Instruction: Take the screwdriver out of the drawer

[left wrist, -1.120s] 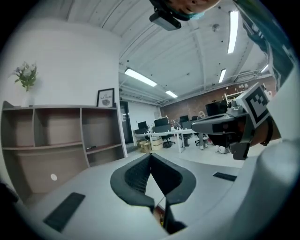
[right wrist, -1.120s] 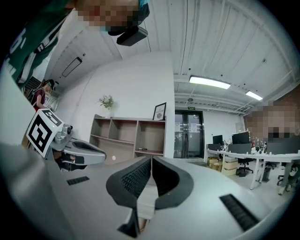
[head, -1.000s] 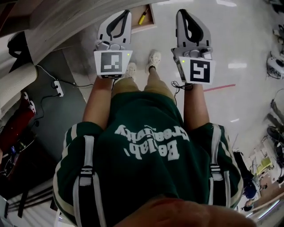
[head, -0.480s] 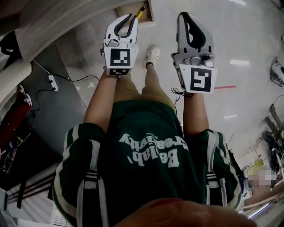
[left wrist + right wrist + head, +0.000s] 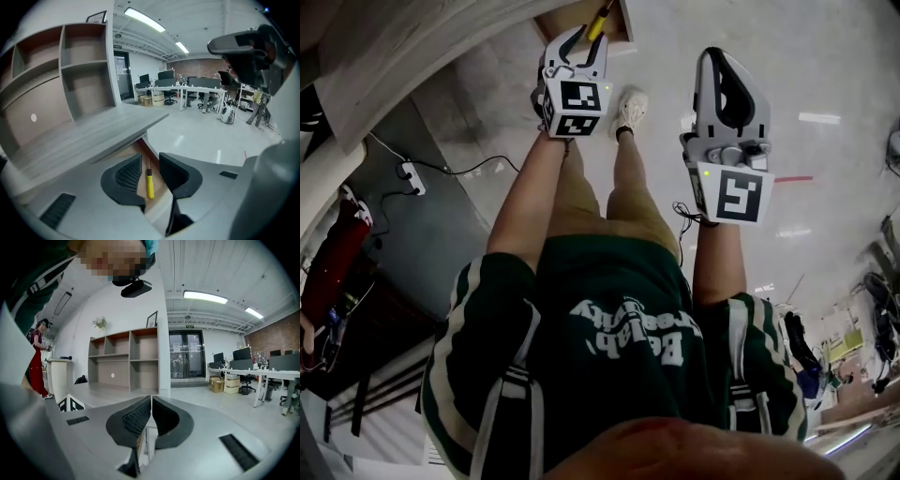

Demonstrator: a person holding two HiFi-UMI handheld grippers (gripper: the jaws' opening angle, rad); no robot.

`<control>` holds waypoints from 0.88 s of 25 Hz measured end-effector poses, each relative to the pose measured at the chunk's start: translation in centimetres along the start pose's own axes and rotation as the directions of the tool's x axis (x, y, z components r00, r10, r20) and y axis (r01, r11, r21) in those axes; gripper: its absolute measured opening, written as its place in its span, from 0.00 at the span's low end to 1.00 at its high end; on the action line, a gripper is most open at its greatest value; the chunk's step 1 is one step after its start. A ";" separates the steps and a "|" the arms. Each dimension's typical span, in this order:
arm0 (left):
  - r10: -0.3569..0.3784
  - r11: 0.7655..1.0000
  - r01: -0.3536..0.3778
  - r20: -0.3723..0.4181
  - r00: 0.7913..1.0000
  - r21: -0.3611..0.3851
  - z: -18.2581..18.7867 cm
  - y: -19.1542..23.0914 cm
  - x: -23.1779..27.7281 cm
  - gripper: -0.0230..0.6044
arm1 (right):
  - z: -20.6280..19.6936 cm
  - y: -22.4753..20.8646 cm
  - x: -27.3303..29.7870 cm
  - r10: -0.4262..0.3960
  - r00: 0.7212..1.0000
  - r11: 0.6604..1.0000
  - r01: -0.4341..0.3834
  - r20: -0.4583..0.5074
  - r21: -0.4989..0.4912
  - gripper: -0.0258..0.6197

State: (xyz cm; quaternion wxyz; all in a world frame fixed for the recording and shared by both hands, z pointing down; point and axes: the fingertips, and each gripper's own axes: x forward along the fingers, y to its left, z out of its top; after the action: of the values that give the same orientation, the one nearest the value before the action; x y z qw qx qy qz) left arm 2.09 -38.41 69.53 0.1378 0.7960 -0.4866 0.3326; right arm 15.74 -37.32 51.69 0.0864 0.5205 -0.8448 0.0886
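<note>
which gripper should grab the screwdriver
Left. The left gripper, its jaws just opening, points at the screwdriver in the drawer, not yet around it. The right gripper is shut and faces the shelves.

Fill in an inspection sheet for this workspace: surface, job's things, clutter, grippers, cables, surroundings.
Surface: grey desktop, nothing seen on it.
Job's things: yellow-handled screwdriver lies in the open drawer under the desktop.
Clutter: nothing seen by the drawer.
Grippers: left gripper open, jaws have just been opening, screwdriver beyond them, untouched; right gripper shut, empty.
Cables: power strip and its cable on the floor.
Surroundings: open shelf unit, office desks behind.
</note>
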 end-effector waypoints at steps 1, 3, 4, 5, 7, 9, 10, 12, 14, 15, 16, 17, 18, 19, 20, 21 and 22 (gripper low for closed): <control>0.005 1.000 -0.005 -0.012 1.000 0.002 -0.3 -0.3 0.7 0.24 | -0.1 -0.4 0.0 -0.001 1.000 1.000 0.001 0.006 0.000 0.09; 0.015 1.000 -0.015 -0.037 0.999 0.015 -1.0 -0.7 2.3 0.25 | -0.4 -1.0 0.1 -0.007 1.000 1.000 0.007 0.014 0.000 0.09; 0.019 1.000 -0.018 -0.052 0.998 0.022 -1.5 -0.8 3.1 0.26 | -0.6 -1.3 0.3 -0.010 1.000 1.000 0.010 0.019 0.002 0.09; 0.022 0.999 -0.020 -0.070 0.997 0.028 -2.3 -0.8 4.0 0.27 | -1.0 -1.4 0.6 -0.011 1.000 1.000 0.011 0.022 0.006 0.09; 0.026 0.999 -0.022 -0.112 0.993 0.033 -4.2 -0.7 5.9 0.27 | -2.6 -1.6 1.2 -0.010 1.000 1.000 0.010 0.002 0.017 0.09; 0.028 0.999 -0.024 -0.157 0.987 0.029 -6.2 -0.8 7.4 0.28 | -3.9 -1.5 1.7 -0.007 1.000 1.000 0.008 -0.013 0.024 0.09; 0.033 0.999 -0.028 -0.175 0.984 0.028 -7.0 -0.8 7.9 0.28 | -4.3 -1.5 1.7 -0.007 1.000 1.000 0.007 -0.011 0.024 0.10; 0.050 0.999 -0.044 -0.203 0.978 0.032 -8.0 -0.7 8.6 0.29 | -4.8 -1.2 1.6 -0.003 1.000 1.000 0.004 -0.018 0.025 0.09; 0.064 0.998 -0.057 -0.224 0.973 0.037 -8.7 -0.6 9.4 0.29 | -6.0 -1.2 1.2 -0.008 0.999 0.999 0.009 -0.032 0.036 0.09; 0.066 0.998 -0.058 -0.234 0.970 0.039 -9.1 -0.7 10.0 0.29 | -6.8 -1.3 1.0 -0.012 0.999 0.999 0.014 -0.039 0.043 0.09; 0.065 0.998 -0.057 -0.244 0.968 0.039 -9.5 -1.0 10.6 0.29 | -7.8 -1.5 0.6 -0.017 0.999 0.999 0.019 -0.046 0.051 0.09; 0.063 0.998 -0.055 -0.253 0.965 0.039 -9.9 -1.2 11.1 0.29 | -8.7 -1.6 0.3 -0.021 0.998 0.998 0.024 -0.054 0.056 0.09; 0.063 0.998 -0.054 -0.261 0.963 0.039 -10.2 -1.4 11.7 0.30 | -9.4 -1.8 0.1 -0.024 0.998 0.998 0.028 -0.061 0.059 0.09; 0.064 0.998 -0.056 -0.269 0.961 0.040 -10.4 -1.5 12.1 0.30 | -10.0 -2.0 -0.1 -0.026 0.997 0.998 0.029 -0.068 0.058 0.10; 0.067 0.998 -0.058 -0.277 0.959 0.040 -10.6 -1.6 12.5 0.30 | -10.3 -2.2 -0.2 -0.028 0.997 0.998 0.032 -0.074 0.055 0.09; 0.069 0.997 -0.061 -0.285 0.956 0.039 -10.8 -1.6 12.8 0.30 | -10.5 -2.4 -0.3 -0.032 0.996 0.998 0.036 -0.078 0.053 0.09; 0.072 0.997 -0.064 -0.293 0.953 0.036 -10.9 -1.5 13.1 0.30 | -10.7 -2.5 -0.3 -0.034 0.996 0.998 0.039 -0.082 0.052 0.10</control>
State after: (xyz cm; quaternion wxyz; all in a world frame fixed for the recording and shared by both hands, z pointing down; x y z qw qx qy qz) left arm 3.09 -40.70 86.51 0.1867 0.7221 -0.4836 0.4581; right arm 18.72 -35.63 62.10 0.1085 0.5340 -0.8283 0.1306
